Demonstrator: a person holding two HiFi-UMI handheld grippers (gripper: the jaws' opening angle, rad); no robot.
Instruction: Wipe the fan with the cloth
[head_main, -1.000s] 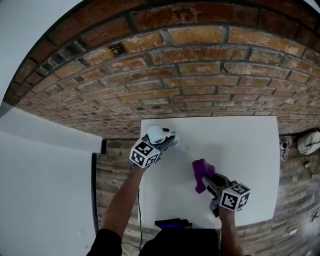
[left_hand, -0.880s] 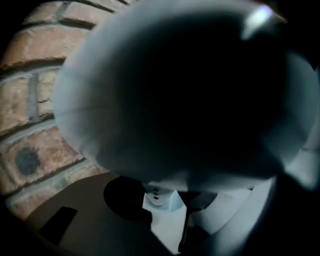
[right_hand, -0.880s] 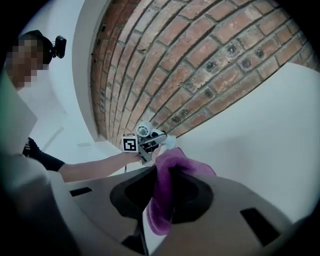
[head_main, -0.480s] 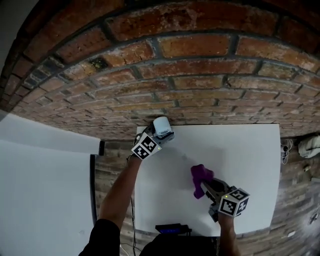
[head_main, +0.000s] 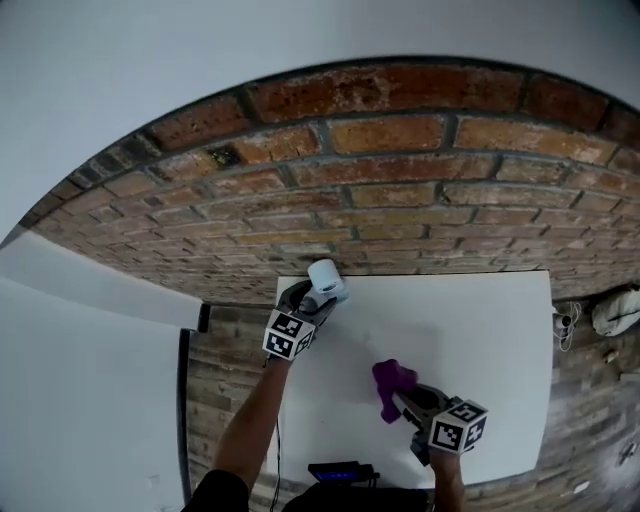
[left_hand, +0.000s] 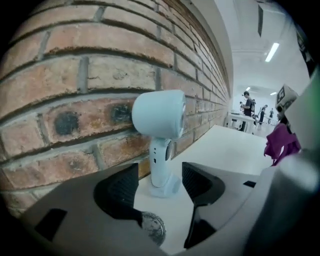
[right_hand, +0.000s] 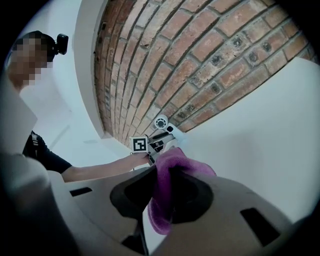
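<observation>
The small pale fan (left_hand: 159, 115) stands upright on the white table (head_main: 470, 320), at its back left corner (head_main: 325, 278) against the brick wall. My left gripper (left_hand: 160, 184) is open just in front of it. Its jaws have just been opening, and the fan's stem shows in the gap beyond the pads, untouched. In the head view this gripper (head_main: 316, 300) sits right below the fan. My right gripper (right_hand: 167, 192) is shut on the purple cloth (right_hand: 165, 200), which bunches up out of the jaws. It hovers over the table's front middle (head_main: 408, 400), cloth (head_main: 390, 385) toward the fan.
A brick wall (head_main: 400, 190) runs along the table's far edge. A black device (head_main: 343, 470) lies at the table's near edge. A white bag (head_main: 615, 310) rests on the wooden floor at the right. People stand far off down the room (left_hand: 247, 107).
The left gripper carried the fan back toward the wall and left it standing at the table's corner, with its jaws wider than before. The right gripper with the cloth has hardly moved.
</observation>
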